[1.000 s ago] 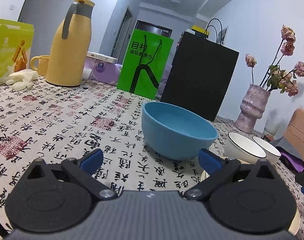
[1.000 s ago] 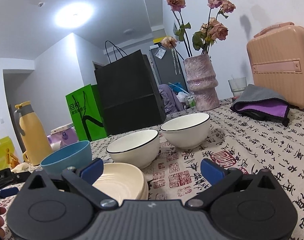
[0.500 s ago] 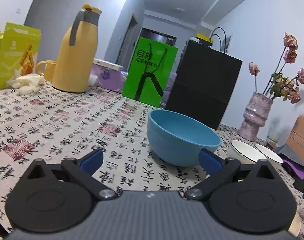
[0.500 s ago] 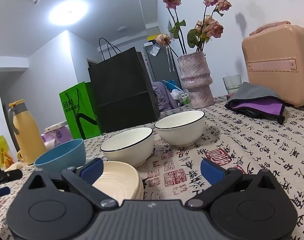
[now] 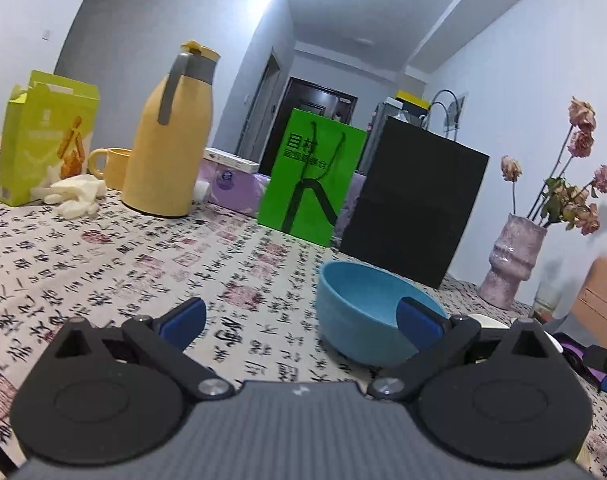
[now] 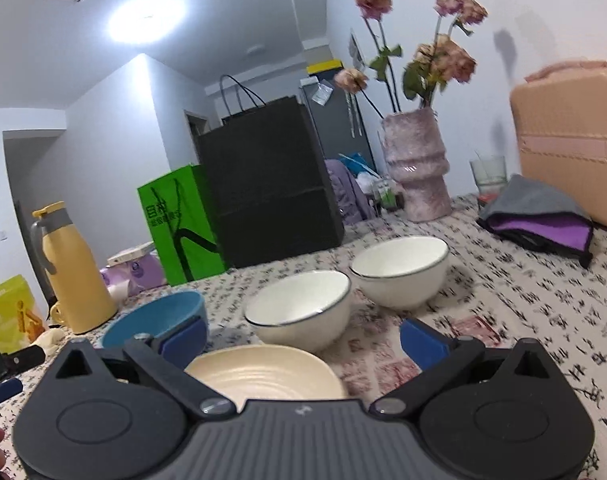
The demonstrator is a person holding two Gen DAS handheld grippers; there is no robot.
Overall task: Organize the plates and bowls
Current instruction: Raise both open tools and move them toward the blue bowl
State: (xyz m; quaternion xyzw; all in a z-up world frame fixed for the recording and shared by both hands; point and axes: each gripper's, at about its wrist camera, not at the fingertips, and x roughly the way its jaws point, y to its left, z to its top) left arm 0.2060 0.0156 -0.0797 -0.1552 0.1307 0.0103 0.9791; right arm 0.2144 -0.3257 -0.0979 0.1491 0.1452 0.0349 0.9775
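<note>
The blue bowl [image 5: 369, 312] sits on the bench [image 5: 103, 264] at about one o'clock from the released, empty left hand-held gripper [image 5: 301, 316], probably nearer it than the equally released right hand-held gripper [image 6: 303, 334].

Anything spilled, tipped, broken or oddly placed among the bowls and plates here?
Nothing stands out. The blue bowl, both white bowls and the cream plate sit upright on the tablecloth; no spills or visible damage.

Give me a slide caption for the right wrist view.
Open right gripper over a cream plate, facing two white bowls and a blue bowl.
</note>
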